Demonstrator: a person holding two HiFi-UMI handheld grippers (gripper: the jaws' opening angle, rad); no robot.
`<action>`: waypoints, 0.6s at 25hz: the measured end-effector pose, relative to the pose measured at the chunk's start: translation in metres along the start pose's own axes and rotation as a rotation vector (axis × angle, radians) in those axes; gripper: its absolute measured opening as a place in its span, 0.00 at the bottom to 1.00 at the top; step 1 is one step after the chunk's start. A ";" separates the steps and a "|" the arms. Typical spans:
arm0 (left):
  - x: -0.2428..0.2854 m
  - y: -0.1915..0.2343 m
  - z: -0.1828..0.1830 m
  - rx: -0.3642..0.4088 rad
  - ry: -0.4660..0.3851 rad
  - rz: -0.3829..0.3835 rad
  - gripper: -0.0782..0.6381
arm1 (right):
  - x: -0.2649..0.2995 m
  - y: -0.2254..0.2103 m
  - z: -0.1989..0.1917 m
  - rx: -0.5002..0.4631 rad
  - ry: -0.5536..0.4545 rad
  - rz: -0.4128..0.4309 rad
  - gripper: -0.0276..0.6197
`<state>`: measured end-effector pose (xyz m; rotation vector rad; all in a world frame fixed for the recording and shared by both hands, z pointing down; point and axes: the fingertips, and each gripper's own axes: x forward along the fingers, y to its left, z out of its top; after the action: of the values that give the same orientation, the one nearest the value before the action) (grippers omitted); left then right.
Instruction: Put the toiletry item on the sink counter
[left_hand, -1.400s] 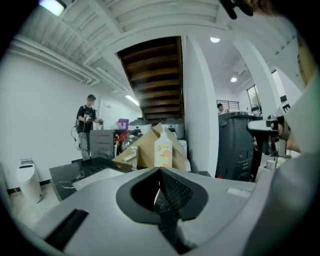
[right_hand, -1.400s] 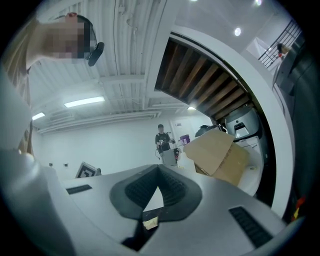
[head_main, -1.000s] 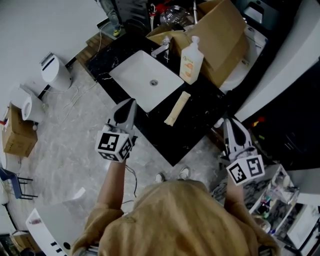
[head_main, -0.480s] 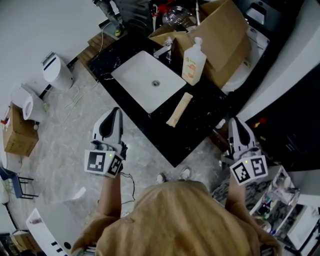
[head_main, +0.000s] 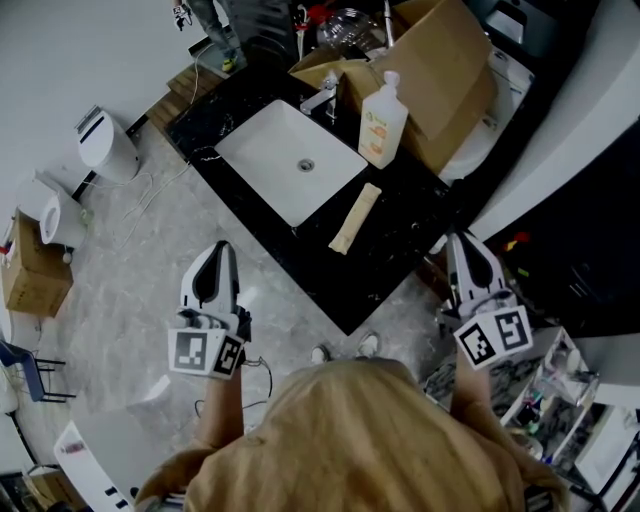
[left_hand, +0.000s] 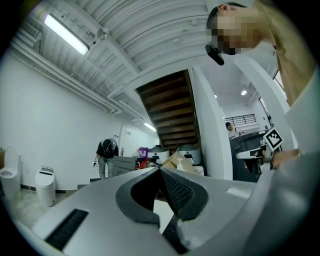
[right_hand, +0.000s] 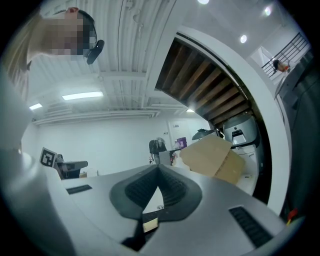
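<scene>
Left gripper (head_main: 222, 250): jaws were closed tip to tip with nothing between them. It was held out over the floor, well apart from the black sink counter (head_main: 400, 235). Right gripper (head_main: 462, 242): jaws were also together and empty, near the counter's right end. The beige tube (head_main: 356, 217) lay flat on the counter just beside the white basin (head_main: 265, 160) (neither gripper touched it). The soap bottle (head_main: 383, 122) stood upright behind the tube, close to the cardboard box (head_main: 445, 75).
</scene>
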<state>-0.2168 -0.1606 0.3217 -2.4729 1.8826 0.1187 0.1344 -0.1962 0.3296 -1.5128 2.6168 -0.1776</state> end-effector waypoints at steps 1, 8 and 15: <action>0.000 0.001 -0.001 -0.001 0.001 0.000 0.12 | 0.002 0.001 0.000 -0.001 0.001 0.001 0.05; 0.006 0.003 -0.009 -0.014 0.010 -0.021 0.12 | 0.013 0.008 -0.007 0.002 0.006 0.008 0.05; 0.009 0.012 -0.013 -0.023 0.014 -0.026 0.12 | 0.021 0.012 -0.007 0.002 0.006 0.000 0.05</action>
<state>-0.2256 -0.1729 0.3339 -2.5190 1.8646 0.1230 0.1125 -0.2077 0.3338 -1.5136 2.6202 -0.1852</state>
